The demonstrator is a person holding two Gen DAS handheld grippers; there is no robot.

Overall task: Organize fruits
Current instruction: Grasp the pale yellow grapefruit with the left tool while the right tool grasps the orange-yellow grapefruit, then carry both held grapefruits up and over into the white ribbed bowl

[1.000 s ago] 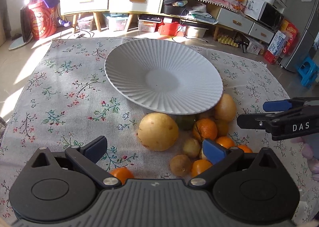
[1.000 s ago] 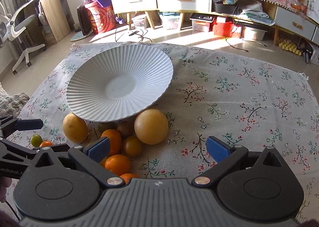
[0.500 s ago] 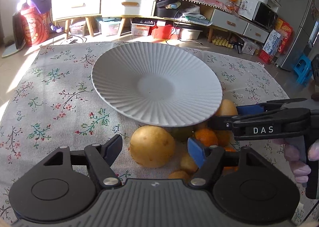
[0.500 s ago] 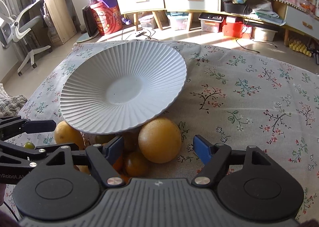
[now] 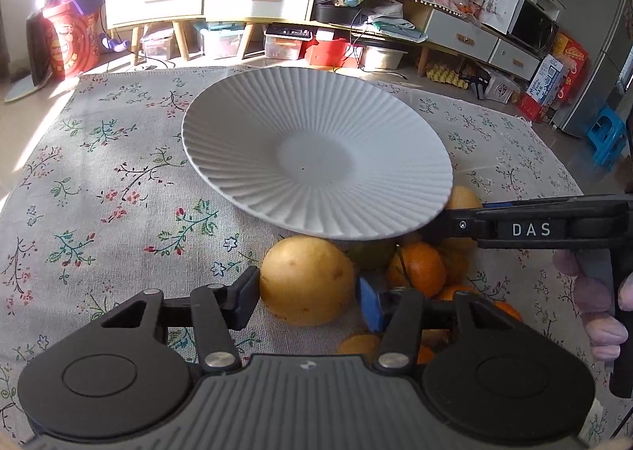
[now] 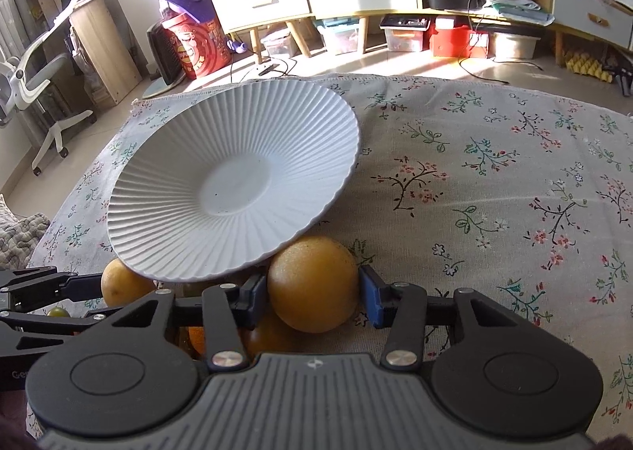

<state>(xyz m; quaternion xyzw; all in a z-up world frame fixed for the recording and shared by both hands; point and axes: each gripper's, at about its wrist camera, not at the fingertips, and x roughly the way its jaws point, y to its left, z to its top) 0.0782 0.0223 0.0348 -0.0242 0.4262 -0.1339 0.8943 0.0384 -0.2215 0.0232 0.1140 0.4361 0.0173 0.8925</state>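
Left wrist view: the left tongs have just been closing and now squeeze a big yellow fruit on the tabletop, by the empty plate.

Right wrist view: the right tongs have closed on another yellow fruit. Lift slowly; the plate rim hangs over both.

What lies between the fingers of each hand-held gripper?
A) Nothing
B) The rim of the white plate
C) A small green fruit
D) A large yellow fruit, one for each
D: the left hand-held gripper brackets one large yellow fruit and the right hand-held gripper another.
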